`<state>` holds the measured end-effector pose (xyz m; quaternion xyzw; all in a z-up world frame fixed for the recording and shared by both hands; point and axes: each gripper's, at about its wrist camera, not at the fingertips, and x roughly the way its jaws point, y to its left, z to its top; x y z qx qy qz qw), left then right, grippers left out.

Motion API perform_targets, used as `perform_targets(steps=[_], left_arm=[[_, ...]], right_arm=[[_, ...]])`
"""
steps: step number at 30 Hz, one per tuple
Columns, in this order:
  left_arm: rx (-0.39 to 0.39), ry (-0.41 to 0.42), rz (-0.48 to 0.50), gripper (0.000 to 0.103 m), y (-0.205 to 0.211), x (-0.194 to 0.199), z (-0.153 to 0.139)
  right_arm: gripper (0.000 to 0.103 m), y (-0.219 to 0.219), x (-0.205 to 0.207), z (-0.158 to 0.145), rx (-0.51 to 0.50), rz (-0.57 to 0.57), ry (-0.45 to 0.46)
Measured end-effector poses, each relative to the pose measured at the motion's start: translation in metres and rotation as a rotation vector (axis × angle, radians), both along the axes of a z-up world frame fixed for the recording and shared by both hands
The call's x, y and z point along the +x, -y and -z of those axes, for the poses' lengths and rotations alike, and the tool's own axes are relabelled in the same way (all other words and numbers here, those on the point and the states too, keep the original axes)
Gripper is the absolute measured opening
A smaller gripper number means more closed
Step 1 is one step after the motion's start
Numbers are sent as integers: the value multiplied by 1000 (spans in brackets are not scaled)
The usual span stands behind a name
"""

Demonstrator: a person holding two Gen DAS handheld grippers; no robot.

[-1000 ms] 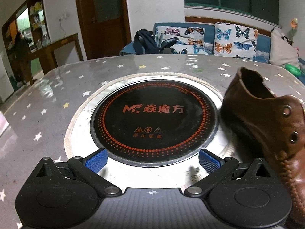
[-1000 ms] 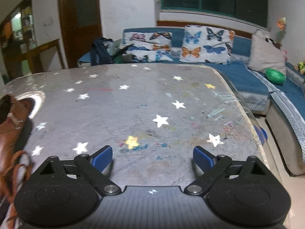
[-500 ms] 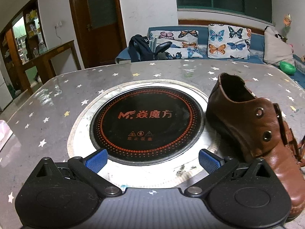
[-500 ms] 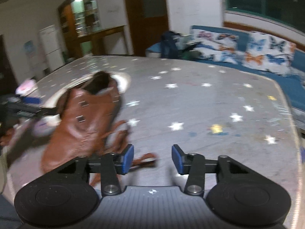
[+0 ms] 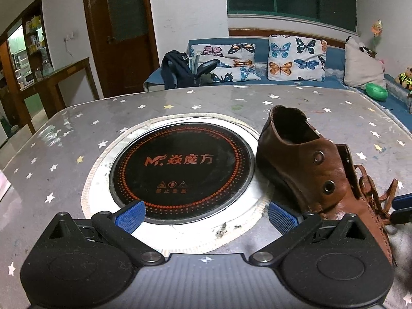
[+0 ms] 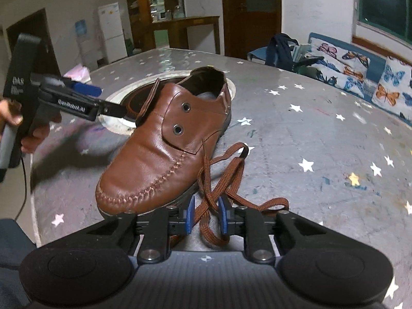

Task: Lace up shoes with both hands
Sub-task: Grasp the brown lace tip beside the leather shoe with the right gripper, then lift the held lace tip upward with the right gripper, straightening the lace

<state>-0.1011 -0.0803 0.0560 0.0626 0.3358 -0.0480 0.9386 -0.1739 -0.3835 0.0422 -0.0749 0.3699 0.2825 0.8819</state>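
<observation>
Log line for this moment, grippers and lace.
right gripper: jaws just closing around lace, pads not yet pressing | left gripper: open, empty, beside shoe | eyelets: unlaced

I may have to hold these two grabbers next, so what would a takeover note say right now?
Right gripper: its jaws have just been closing around the loose brown flat shoelace; a gap remains, so no firm grip yet.
Left gripper: open, empty, held over the round black cooktop beside the shoe.
Brown leather shoe: upright on the grey star-patterned table.
Done: nothing visibly threaded in the two upper metal eyelets.
Left: pinch the lace, thread the eyelets, tie.
</observation>
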Motion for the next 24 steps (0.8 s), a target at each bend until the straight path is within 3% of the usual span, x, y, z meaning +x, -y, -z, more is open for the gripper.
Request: perform_targets(steps=[3,10,14,24], left_arm=[[-8,3,2,103,0,-1,-1],[-6,4,23,103,2,-6,-4],[1,1,35,103,3,-7,-4],[-3,-7,74,103,8,-12,-5]], right_arm=[[18,-5,4,5,-20,2,4],[3,-11,11,15,-36,18,3],[2,-9,8,11,-40,38,37],[1,15,9,-34,-51,121,205]])
